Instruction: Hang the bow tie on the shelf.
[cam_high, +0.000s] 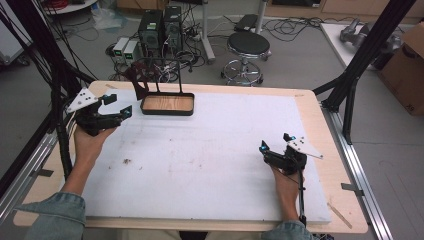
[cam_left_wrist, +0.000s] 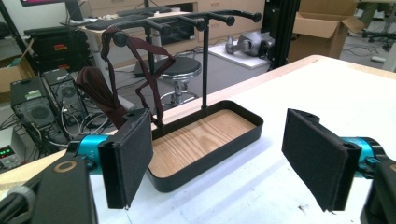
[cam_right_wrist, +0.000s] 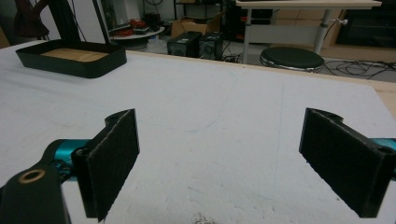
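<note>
A white sheet (cam_high: 200, 155) covers most of a pale wooden table (cam_high: 327, 165), with a few dark specks on it near the middle and left. Beyond the table lie a grey floor, one round black stool (cam_high: 248, 46), two dark computer towers (cam_high: 161, 26) amid tangled cables, and a cardboard box (cam_high: 406, 70) at the right. On the sheet's far left stands one black tray (cam_high: 167, 104) with a wood-grain floor; a thin black post rises from it to a bar of pegs, and one dark maroon strap (cam_left_wrist: 135, 70) hangs from a peg, drooping beside the tray's left end. There are two grippers, each in one hand. The left gripper (cam_high: 116, 106) is held above the sheet's left edge, near the tray, its jaws spread wide with nothing between them; in the left gripper view the tray and strap sit just beyond them. The right gripper (cam_high: 276, 145) hovers over the sheet's right part, well apart from the tray, jaws likewise wide apart and empty.
</note>
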